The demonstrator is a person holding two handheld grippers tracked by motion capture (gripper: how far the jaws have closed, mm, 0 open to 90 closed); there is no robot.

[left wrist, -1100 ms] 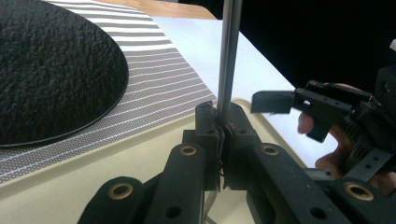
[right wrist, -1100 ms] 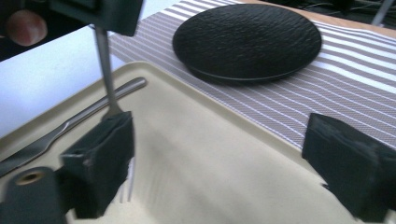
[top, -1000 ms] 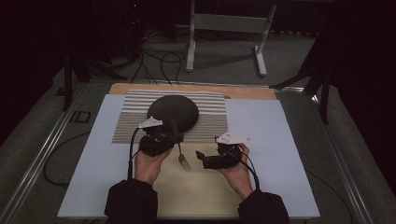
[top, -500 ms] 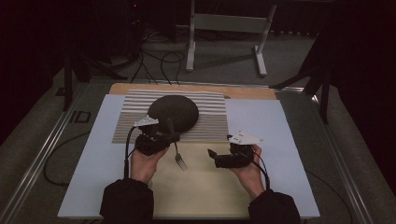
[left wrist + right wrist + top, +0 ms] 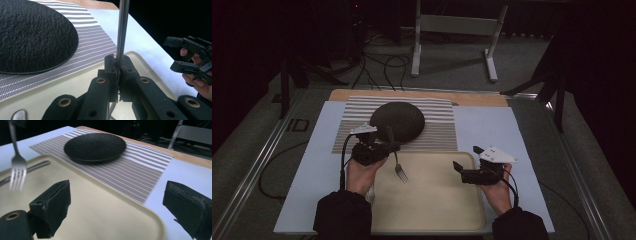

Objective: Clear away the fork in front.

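Left gripper: my left gripper [image 5: 388, 146] is clamped on the fork's handle, pads [image 5: 120, 72] pressed tight against the thin shaft, near its middle.
Fork: the fork [image 5: 398, 162] hangs from that pinch with its tines down over the left part of the tray, clear of the surface as far as I can tell; its handle end points up toward the plate.
Tray: the cream tray [image 5: 432, 210] lies nearest me on the pale blue mat [image 5: 492, 125]. Another utensil handle [image 5: 37, 166] lies flat on it, by the far left rim.
Plate: the dark plate [image 5: 398, 120] sits on the striped placemat [image 5: 439, 127] just beyond the tray.
Right gripper: my right gripper [image 5: 466, 159] is spread wide with nothing between its jaws, at the tray's right edge.
Risk: the shaft is slim and smooth, so I judge it could pivot or slide in my pinch if I swing it quickly, and the tines could strike the tray or the plate's rim.
Change: against the earlier frame, my right gripper has drawn away from the fork, out to the right; the left has hardly shifted and keeps its hold.
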